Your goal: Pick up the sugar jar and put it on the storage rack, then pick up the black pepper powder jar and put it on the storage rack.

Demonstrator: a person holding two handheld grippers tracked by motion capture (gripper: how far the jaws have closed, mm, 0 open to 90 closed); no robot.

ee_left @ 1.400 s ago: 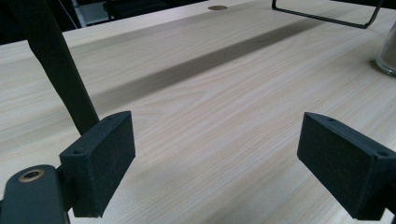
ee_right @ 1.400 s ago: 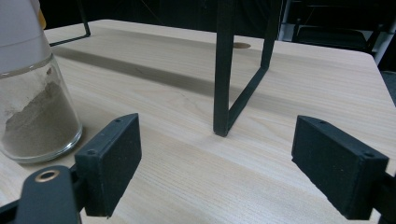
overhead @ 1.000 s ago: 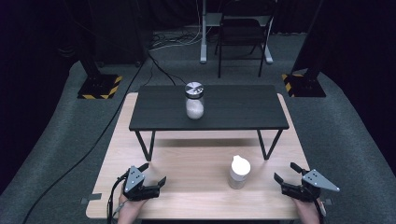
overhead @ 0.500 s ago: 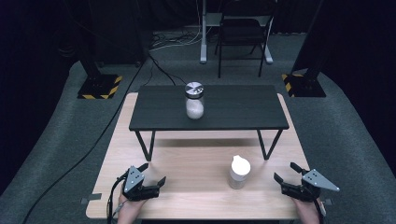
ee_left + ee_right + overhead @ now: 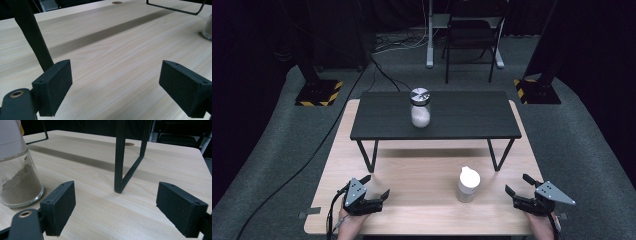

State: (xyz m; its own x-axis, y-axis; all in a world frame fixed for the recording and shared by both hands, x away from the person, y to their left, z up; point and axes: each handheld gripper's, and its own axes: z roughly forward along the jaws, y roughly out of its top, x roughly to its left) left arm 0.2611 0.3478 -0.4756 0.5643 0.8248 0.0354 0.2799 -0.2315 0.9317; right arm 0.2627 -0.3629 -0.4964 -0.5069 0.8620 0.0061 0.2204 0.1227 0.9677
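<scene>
White-capped jar (image 5: 17,167) in right gripper view is cut by left and top edges, cap top out of frame. In left gripper view the same jar (image 5: 208,27) is just a glass sliver at the right edge. Black stand's leg (image 5: 30,35) runs off the top there. High view: person's hands (image 5: 347,227) cut by bottom edge; contents of the far jar (image 5: 420,109) too small to tell.

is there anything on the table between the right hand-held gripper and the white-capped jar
Nothing visible. The right hand-held gripper sits open near the table's front edge, with bare wood between it and the white-capped jar. The black stand's leg is farther back, off that path.
</scene>
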